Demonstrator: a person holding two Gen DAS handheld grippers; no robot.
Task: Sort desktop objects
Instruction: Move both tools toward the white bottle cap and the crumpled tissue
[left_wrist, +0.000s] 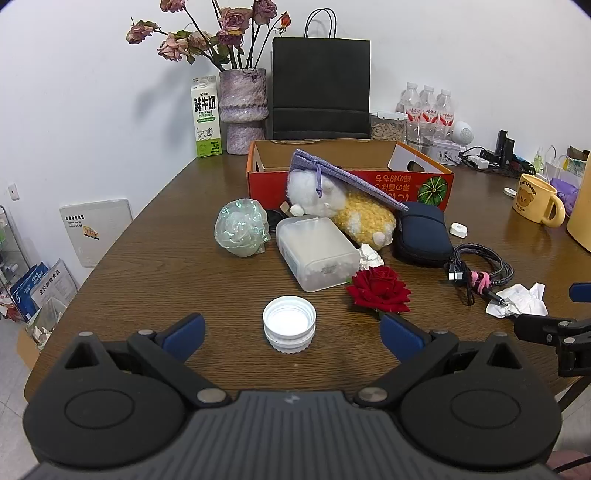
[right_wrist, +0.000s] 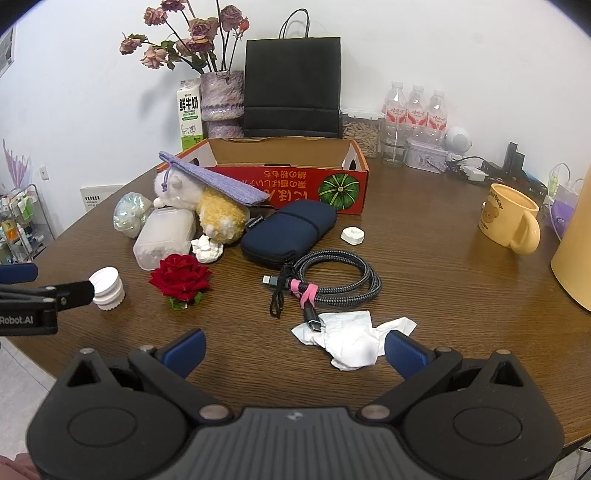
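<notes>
My left gripper (left_wrist: 291, 334) is open and empty, its blue fingers on either side of a white ribbed cap (left_wrist: 289, 324) on the brown table (left_wrist: 166, 280). My right gripper (right_wrist: 294, 349) is open and empty, with a crumpled white tissue (right_wrist: 351, 339) between its fingers, close to the right one. Beyond lie a red rose (right_wrist: 181, 278), a frosted plastic box (left_wrist: 317, 251), a coiled braided cable (right_wrist: 332, 282), a navy pouch (right_wrist: 290, 230), a yellow-white plush toy (right_wrist: 218, 212) under a purple bag (right_wrist: 218, 181), and a red cardboard box (right_wrist: 295, 173), open and empty.
A yellow mug (right_wrist: 511, 218) and a large yellow container (right_wrist: 574, 258) stand at the right. A black paper bag (right_wrist: 291, 85), a vase of dried roses (right_wrist: 221, 99), a milk carton (right_wrist: 189, 114) and water bottles (right_wrist: 415, 107) line the back wall. The table edge runs near both grippers.
</notes>
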